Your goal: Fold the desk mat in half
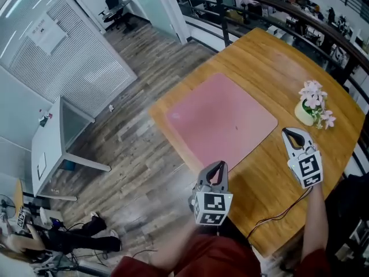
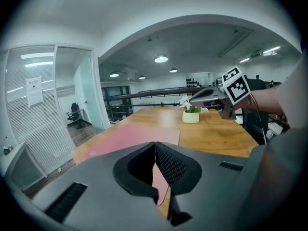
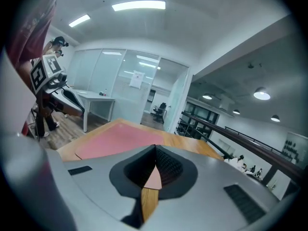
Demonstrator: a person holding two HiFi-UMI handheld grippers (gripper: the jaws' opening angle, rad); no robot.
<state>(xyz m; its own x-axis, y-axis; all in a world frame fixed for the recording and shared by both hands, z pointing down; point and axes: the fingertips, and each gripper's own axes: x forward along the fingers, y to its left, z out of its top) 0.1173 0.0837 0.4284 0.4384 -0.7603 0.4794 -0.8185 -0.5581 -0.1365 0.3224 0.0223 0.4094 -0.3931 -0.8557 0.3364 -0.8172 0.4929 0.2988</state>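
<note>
A pink desk mat (image 1: pixel 222 120) lies flat and unfolded on the wooden table (image 1: pixel 271 56). My left gripper (image 1: pixel 218 164) hovers just off the mat's near edge, jaws shut with nothing between them. My right gripper (image 1: pixel 287 132) is beside the mat's right corner, also shut and empty. In the left gripper view the mat (image 2: pixel 130 134) stretches ahead of the shut jaws, and the right gripper (image 2: pixel 193 100) shows at the right. The right gripper view has the mat (image 3: pixel 120 137) ahead of its shut jaws and the left gripper (image 3: pixel 72 99) at the far left.
A small pot of pink flowers (image 1: pixel 310 105) stands on the table right of the mat. A dark railing (image 1: pixel 277 7) runs behind the table. A white desk (image 1: pixel 55 149) stands on the wood floor to the left. A cable (image 1: pixel 282 212) trails across the table's near part.
</note>
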